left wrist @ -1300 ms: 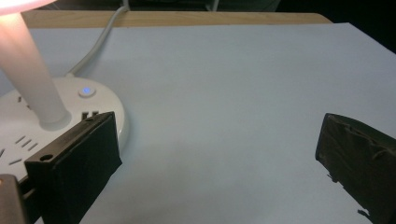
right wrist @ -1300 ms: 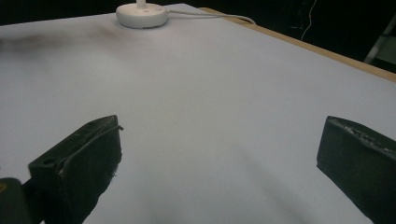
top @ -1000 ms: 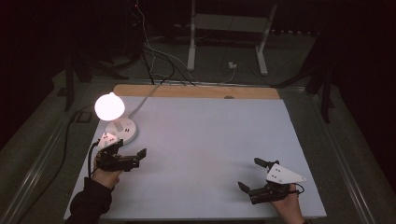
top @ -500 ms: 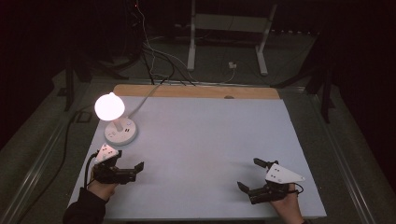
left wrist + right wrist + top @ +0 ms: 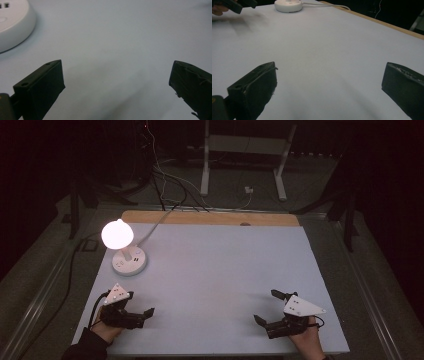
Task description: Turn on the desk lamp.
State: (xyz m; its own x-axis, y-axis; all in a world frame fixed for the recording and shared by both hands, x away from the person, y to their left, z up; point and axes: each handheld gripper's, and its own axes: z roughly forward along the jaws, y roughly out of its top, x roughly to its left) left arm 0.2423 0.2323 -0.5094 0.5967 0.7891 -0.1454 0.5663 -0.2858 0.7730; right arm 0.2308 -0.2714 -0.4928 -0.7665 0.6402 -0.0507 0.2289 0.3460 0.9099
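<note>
While the lamp (image 5: 123, 249) glows at the far left part of the bench (image 5: 220, 275), its round white base (image 5: 129, 262) sits flat on the pale sheet and its lit globe stands on a short stalk just above that base, leaning a little to the left of it. A white cord (image 5: 157, 222) runs from the lamp away toward the bench's far wooden edge, so the lamp's long line from globe through cord points up and to the right in the high view.

Nearer the person than the lamp, and a little left of its base, the left tool (image 5: 142, 312) is held low over the sheet, released, with its jaws wide apart and nothing between them; they point rightward, away from the lamp. From the left gripper view the base (image 5: 12, 22) shows at the upper left, well apart from the jaws. Far to the right of the lamp, near the front edge, the right tool (image 5: 267, 307) is also released, jaws spread and bare, aimed back toward the lamp's side.

Around the bench the room is dark: cables trail on the grey floor (image 5: 310, 185) beyond the lamp, and white stand legs (image 5: 242, 165) rise farther back.
</note>
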